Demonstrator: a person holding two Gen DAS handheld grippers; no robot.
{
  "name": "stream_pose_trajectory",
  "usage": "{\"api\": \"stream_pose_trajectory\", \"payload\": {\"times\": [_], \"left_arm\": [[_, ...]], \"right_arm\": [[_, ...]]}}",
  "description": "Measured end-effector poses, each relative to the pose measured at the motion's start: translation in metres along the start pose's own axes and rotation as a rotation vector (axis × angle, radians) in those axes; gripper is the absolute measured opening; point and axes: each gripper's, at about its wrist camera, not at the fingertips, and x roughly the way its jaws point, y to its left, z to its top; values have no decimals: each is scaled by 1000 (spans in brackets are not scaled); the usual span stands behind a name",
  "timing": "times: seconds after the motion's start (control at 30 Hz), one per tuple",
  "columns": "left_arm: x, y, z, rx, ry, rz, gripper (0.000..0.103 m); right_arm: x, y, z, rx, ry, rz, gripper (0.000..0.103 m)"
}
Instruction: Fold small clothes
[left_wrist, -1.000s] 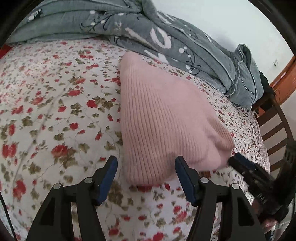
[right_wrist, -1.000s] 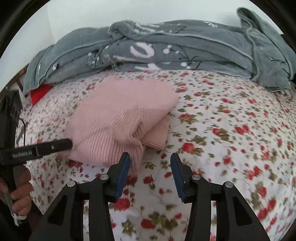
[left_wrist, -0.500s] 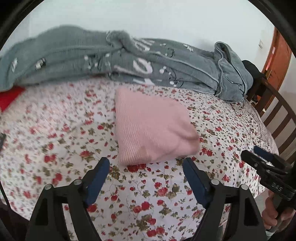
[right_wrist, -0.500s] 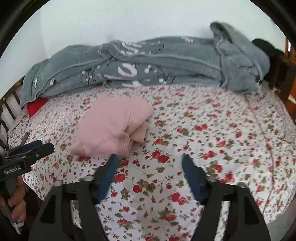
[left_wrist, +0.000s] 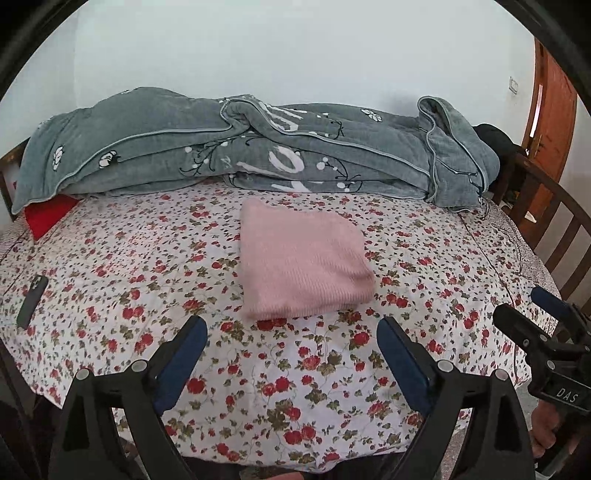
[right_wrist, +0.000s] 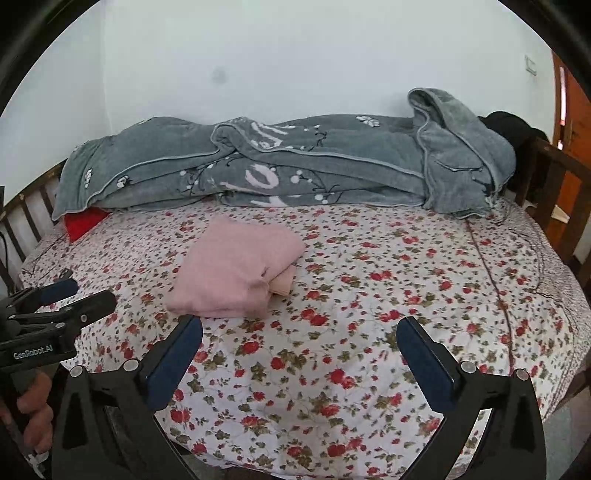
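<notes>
The pink knit garment (left_wrist: 301, 264) lay folded in a compact bundle at mid-frame on the floral bed (left_wrist: 110, 266). Both the left hand-held gripper (left_wrist: 291, 354) and the right hand-held gripper (right_wrist: 299, 356) were opening, nothing between their jaws. The fold looked finished.

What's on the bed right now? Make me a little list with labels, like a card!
bed cover: floral sheet, white with red flowers
folded thing: pink sweater, lying flat near the middle of the bed
behind it: grey blanket, bunched along the wall
peeking out under the blanket: red cloth
near the bed's edge: dark phone
left tongs: opening, nothing between them
right tongs: opening, nothing between them
touching the sweater: neither tongs
</notes>
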Motion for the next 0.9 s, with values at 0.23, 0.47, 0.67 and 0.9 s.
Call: {"api": "stream_pose_trajectory", "payload": {"times": [0.23,0.47,0.67,0.9], "left_arm": [[-17,-2,-6,3,-20,27,94],[-22,-1,-8,-8,-31,39,94],[-23,-2,-8,-12,-30,41,94],[-24,0,-9,-18,-31,45,94]], "right_arm": [[-13,-1,-8,-21,-12,-32,103],[-20,-5,-12,-13,-19,-43,103],[-20,-5,-13,-11,-20,-43,103],[-21,-2,-12,-17,-25,-43,103]]}}
